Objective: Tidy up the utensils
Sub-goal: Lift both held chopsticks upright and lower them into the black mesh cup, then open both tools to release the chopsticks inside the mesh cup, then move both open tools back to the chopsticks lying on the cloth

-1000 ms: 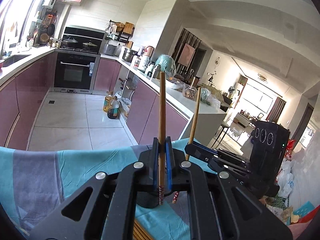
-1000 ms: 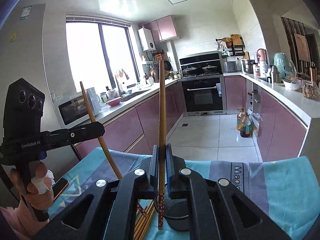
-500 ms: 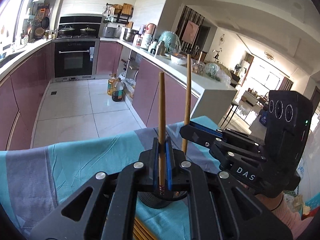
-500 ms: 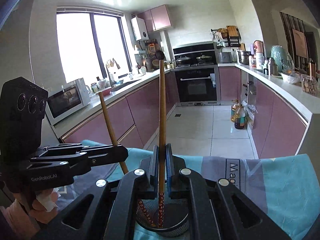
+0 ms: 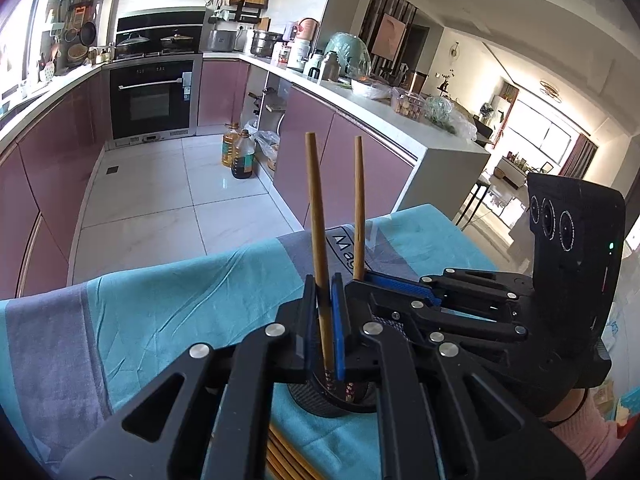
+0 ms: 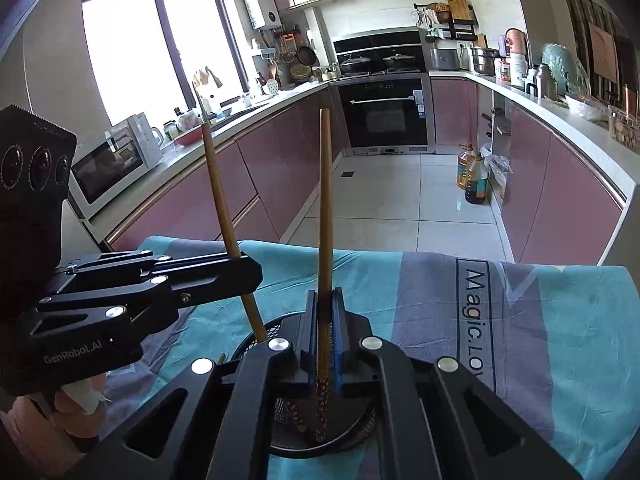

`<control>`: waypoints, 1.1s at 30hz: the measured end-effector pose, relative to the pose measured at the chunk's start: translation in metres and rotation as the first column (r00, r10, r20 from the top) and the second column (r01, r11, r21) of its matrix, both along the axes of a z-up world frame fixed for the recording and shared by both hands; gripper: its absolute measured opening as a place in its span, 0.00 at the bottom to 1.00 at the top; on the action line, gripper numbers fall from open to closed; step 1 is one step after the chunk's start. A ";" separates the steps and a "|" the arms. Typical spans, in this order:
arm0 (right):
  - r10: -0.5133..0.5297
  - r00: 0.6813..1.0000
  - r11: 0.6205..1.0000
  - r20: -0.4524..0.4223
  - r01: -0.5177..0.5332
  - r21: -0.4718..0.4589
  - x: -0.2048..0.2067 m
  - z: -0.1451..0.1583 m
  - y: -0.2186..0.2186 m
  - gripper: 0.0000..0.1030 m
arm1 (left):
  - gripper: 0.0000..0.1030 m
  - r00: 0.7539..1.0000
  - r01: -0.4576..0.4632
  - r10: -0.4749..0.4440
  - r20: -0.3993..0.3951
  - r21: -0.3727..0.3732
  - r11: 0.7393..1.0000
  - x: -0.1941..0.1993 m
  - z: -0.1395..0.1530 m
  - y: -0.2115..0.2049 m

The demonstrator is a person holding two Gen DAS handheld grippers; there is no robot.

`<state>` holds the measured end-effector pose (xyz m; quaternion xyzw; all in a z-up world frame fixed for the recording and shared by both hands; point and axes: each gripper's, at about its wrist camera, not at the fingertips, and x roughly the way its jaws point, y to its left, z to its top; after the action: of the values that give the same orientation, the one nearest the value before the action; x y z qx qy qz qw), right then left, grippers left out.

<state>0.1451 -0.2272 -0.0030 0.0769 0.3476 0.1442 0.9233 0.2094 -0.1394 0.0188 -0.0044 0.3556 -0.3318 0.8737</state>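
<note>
While both hands have come down toward the table, the left wrist view shows the left gripper pinching a long brown wooden chopstick between its blue pads. A second ago its patterned tip hung above the round black mesh cup; now that tip sits down inside the cup. Just beside it, the right gripper pinches a second brown wooden chopstick, and its tip is in the same cup too. More wooden chopsticks lie flat on the blue and grey cloth that covers the table, close to the camera.

From the right wrist view, the right gripper is pressed tight on its chopstick, which stands nearly straight up. Its dotted tip has gone lower than before and now reaches deep into the black mesh cup. The left gripper comes in from the left side with its own chopstick, tilted a little, and that tip is in the cup as well.

So both sticks look almost put away. My guess is that the next job is to let go of them, so they stay standing in the cup, and then go back for the ones on the cloth.
</note>
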 end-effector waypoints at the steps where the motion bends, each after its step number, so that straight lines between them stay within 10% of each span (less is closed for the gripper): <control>1: -0.007 1.000 1.000 -0.002 0.007 0.007 0.001 0.000 -0.001 0.08 | 0.08 1.000 -0.004 0.004 0.000 0.003 1.000 -0.004 0.000 0.000; 19: 0.080 0.978 0.994 0.192 -0.092 0.054 -0.093 0.038 0.012 0.41 | 0.37 0.973 -0.111 0.116 0.202 -0.035 0.993 -0.097 0.014 0.078; 33: 0.116 0.990 0.993 -0.079 -0.117 -0.007 -0.103 -0.060 0.057 0.41 | 0.39 0.982 -0.182 0.186 -0.022 0.112 0.977 -0.128 -0.091 0.113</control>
<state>0.0421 -0.1701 -0.0631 0.0568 0.3883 0.1929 0.8993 0.0812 -0.0267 -0.0723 0.0050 0.3855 -0.2294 0.8937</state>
